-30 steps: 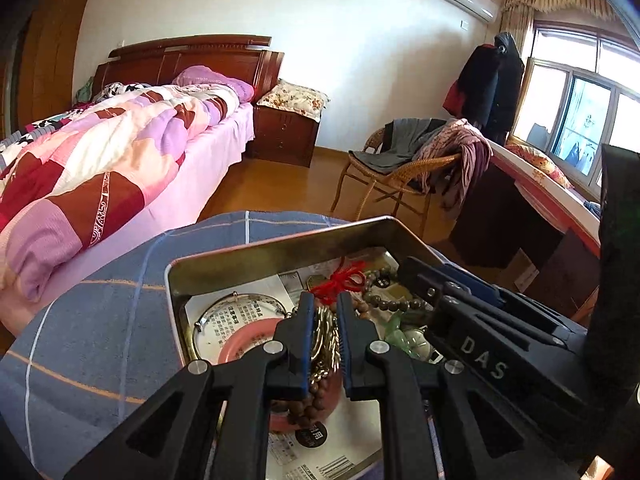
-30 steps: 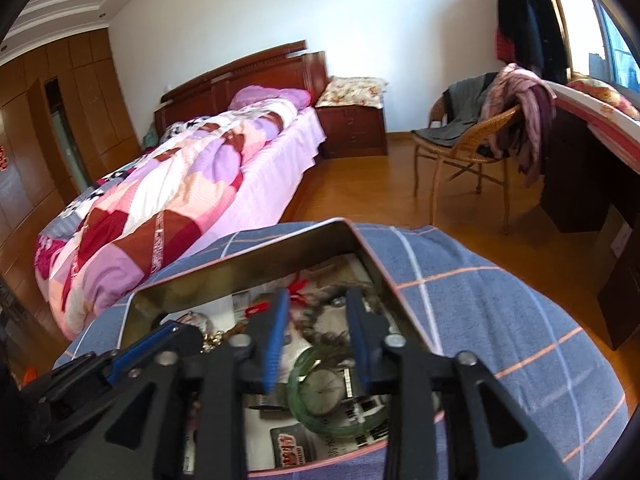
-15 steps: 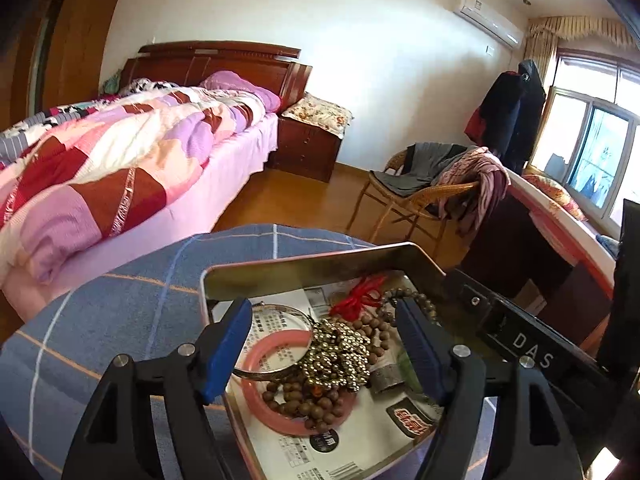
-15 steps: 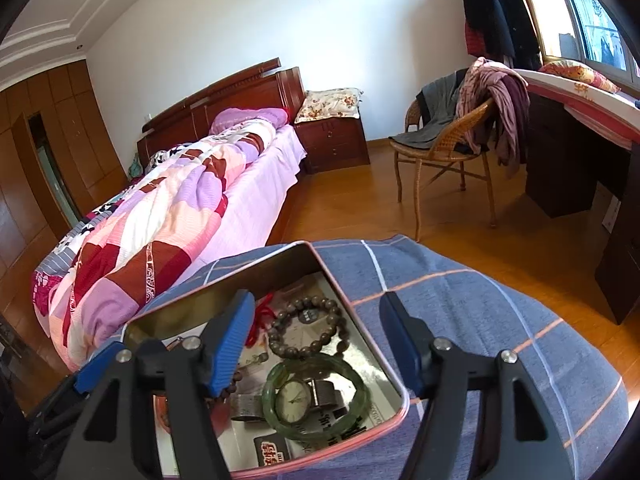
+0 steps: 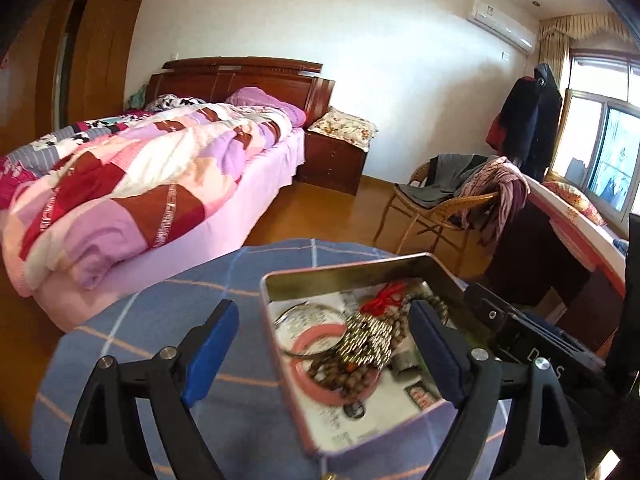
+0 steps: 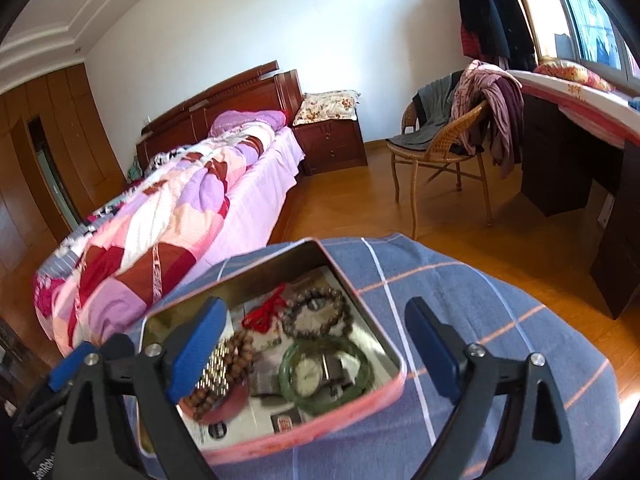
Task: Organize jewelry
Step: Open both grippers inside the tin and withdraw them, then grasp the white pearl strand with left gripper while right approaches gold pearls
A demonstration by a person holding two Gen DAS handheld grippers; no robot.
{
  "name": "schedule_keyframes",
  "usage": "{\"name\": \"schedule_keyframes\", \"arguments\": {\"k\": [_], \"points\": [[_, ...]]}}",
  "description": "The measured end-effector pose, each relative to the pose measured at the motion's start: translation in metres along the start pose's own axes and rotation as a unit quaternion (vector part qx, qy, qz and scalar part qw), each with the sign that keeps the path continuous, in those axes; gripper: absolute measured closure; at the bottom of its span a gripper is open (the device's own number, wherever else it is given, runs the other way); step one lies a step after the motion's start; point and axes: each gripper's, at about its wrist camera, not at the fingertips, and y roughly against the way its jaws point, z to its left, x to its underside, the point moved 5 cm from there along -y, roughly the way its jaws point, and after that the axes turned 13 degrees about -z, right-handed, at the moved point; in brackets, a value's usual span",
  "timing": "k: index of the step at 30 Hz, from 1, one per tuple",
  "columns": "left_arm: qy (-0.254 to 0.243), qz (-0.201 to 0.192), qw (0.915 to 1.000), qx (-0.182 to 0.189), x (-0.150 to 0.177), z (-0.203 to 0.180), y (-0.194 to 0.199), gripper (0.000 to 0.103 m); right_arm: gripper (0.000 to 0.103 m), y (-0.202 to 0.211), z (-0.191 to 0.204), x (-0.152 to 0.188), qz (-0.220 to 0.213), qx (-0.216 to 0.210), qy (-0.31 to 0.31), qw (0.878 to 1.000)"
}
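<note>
An open pink metal tin (image 5: 280,364) (image 6: 384,344) sits on a blue checked cloth (image 6: 500,320). It holds a pink bangle (image 5: 316,384), a silver bangle (image 5: 304,308), a gold chain bracelet (image 5: 368,340) (image 6: 214,376), brown bead bracelets (image 6: 316,312), a red tassel (image 6: 264,312), a green jade bangle (image 6: 324,372) and a watch (image 6: 308,372). My left gripper (image 5: 324,356) is open and empty above the tin's near left part. My right gripper (image 6: 316,356) is open and empty above the tin.
The cloth-covered table (image 5: 160,340) drops off to a wooden floor (image 6: 500,240). A bed (image 5: 140,184), a nightstand (image 6: 332,140), a wicker chair (image 6: 444,148) with clothes and a dark desk (image 6: 560,160) stand beyond.
Both grippers have opened wide and pulled back up from the tin. The left one has let go of the gold chain bracelet, which now lies in the tin.
</note>
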Motion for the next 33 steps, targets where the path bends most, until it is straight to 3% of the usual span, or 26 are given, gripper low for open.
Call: {"name": "schedule_keyframes", "arguments": {"k": [14, 20, 33], "points": [[-0.043, 0.028, 0.9986, -0.010, 0.034, 0.018, 0.069, 0.016, 0.004, 0.062, 0.017, 0.024, 0.010, 0.009, 0.043, 0.999], [-0.030, 0.045, 0.9985, -0.005, 0.045, 0.025, 0.087, 0.016, 0.004, 0.081, 0.020, 0.037, 0.020, 0.012, 0.052, 0.998], [-0.056, 0.060, 0.9966, 0.004, 0.066, 0.028, 0.120, 0.016, 0.004, 0.115, 0.029, 0.060, 0.026, 0.009, 0.070, 0.997]]}}
